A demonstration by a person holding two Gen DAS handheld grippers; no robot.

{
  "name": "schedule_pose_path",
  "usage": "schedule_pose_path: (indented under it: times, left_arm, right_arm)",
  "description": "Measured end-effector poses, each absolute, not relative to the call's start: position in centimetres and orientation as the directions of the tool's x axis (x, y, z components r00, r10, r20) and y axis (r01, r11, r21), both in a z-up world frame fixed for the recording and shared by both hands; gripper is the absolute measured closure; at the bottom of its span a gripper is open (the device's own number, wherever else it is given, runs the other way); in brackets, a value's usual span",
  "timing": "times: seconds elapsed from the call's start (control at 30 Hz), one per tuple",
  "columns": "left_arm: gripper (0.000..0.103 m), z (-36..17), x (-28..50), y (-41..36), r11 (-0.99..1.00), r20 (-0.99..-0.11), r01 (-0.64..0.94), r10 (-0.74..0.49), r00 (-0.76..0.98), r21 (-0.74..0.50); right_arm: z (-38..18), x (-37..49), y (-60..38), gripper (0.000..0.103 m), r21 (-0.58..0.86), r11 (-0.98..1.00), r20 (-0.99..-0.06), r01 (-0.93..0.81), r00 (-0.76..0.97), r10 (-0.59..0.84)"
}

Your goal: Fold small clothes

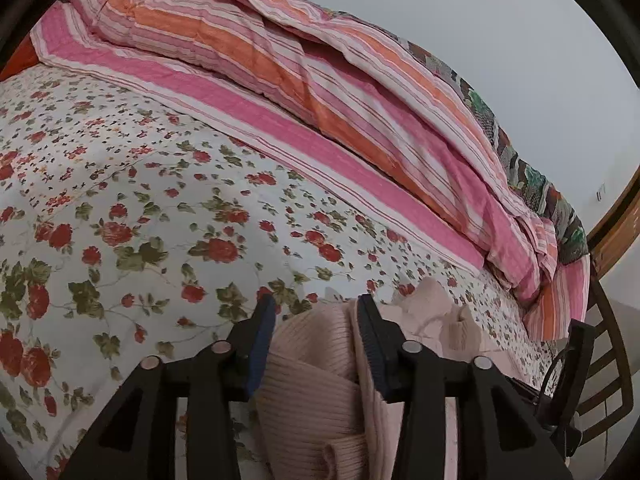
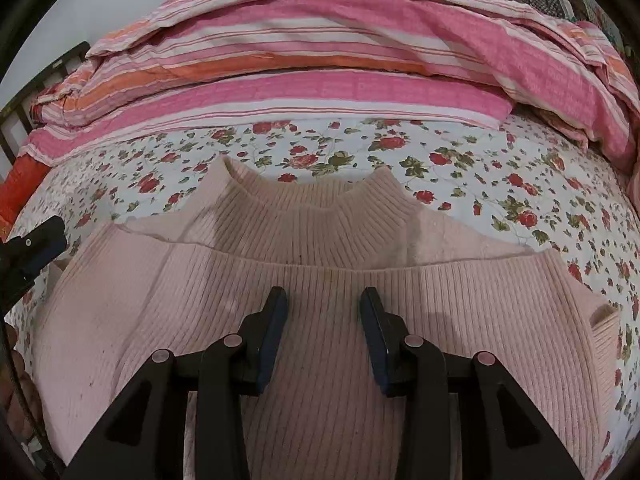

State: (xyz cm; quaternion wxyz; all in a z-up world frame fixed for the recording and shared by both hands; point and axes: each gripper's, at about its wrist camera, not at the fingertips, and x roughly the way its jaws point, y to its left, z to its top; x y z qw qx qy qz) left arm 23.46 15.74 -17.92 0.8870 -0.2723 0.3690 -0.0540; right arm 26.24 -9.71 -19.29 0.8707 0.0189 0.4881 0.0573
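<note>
Left claw point(image 1: 316, 312): jaws part-way apart, with a fold of the sweater point(image 1: 316, 380) lying between them; the pads do not appear to press on the knit, so it reads as loose in the gap, not gripped. Right claw point(image 2: 323, 304): jaws part-way apart, poised over the ribbed body of the sweater point(image 2: 320, 248) below the collar point(image 2: 316, 204), holding nothing; whether its tips touch the knit cannot be told. Position of garment: the sweater lies on the bed point(image 2: 460, 168) on the floral sheet, collar towards the striped quilt point(image 2: 320, 92), one sleeve laid across the chest, cuff point(image 2: 604, 320) at the right edge. The left claw also shows at the left margin of the right wrist view point(image 2: 36, 248). Risks, as judged: the bunched fold at the left claw may slump back and undo the sleeve fold once released; soft ribbed knit stretches and drags, so a closing claw could pinch both layers, or the sheet beneath, and pull the fold askew.
</note>
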Motion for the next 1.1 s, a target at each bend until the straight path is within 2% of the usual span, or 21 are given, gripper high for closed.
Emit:
schedule_pose_path:
  times: [0.07,0.63,1.1]
  left_arm:
    - [0.052,-18.0,23.4,16.0,0.837,-0.619,-0.107,-0.304,0.725,-0.537]
    - [0.052,-17.4,22.6,17.8,0.819,-0.606,-0.122,-0.306,0.734,-0.561]
    - [0.052,-17.7,22.7,18.6,0.770,-0.591,-0.113,-0.378,0.713,-0.628]
  right_arm:
    - [-19.3,26.4,-9.7,0.064,0.095,0.993,-0.851,-0.076,0.512,0.120]
    - [-19.4,26.0,-9.2,0.063,0.051,0.996,-0.840,-0.073,0.537,0.082]
    - [-18.7,24.8,-9.2,0.063,0.045,0.997,-0.850,-0.069,0.521,0.075]
